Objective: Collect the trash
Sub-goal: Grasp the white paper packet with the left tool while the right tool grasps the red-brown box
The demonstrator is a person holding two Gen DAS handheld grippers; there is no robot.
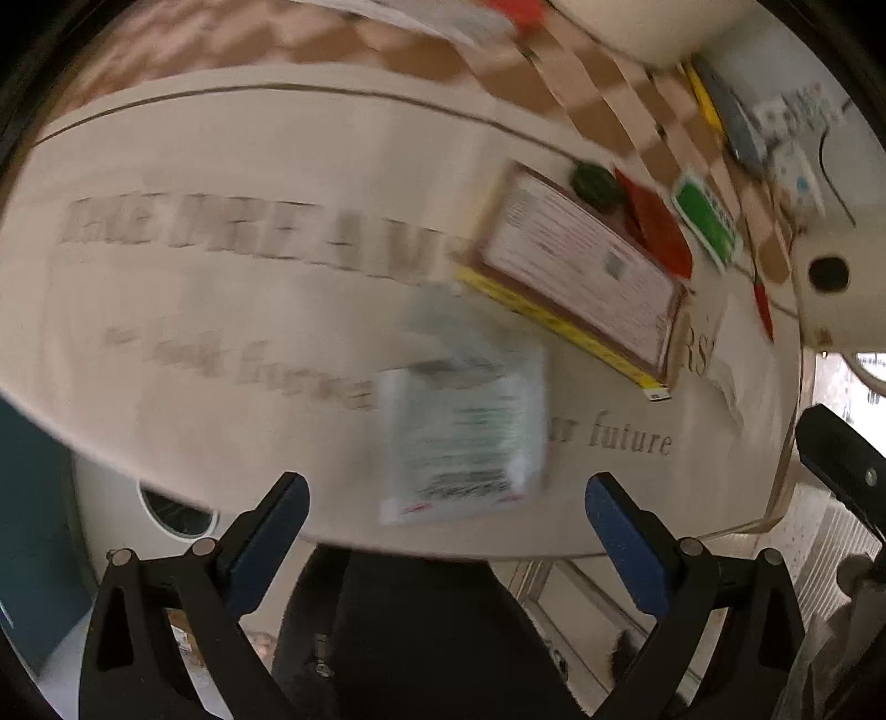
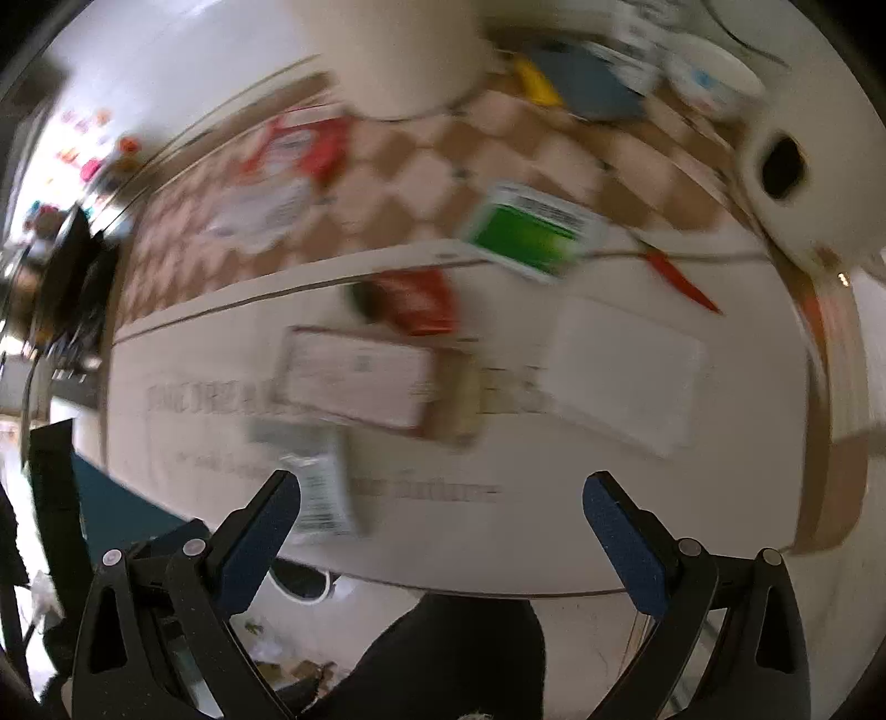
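Observation:
Both views are blurred by motion. A white and green plastic packet (image 1: 465, 437) lies near the table's front edge, just ahead of my open, empty left gripper (image 1: 447, 501). It also shows in the right wrist view (image 2: 321, 482), ahead of the left finger of my open, empty right gripper (image 2: 441, 501). Behind it lies a flat box with a yellow edge (image 1: 581, 277) (image 2: 360, 376). A red wrapper (image 1: 659, 232) (image 2: 418, 302), a green and white packet (image 1: 706, 221) (image 2: 529, 232), a dark green scrap (image 1: 595, 183) and a thin red strip (image 2: 681, 279) lie further back.
The table has a cream mat with printed words (image 1: 249, 232) and a checkered cloth (image 2: 421, 166). A white napkin (image 2: 626, 371) lies at right. A white roll (image 2: 797, 183), a white cylinder (image 2: 398, 50), a bowl (image 2: 714, 72) and a red and white bag (image 2: 282, 177) stand at the back. A bin opening (image 1: 177, 512) shows below the edge.

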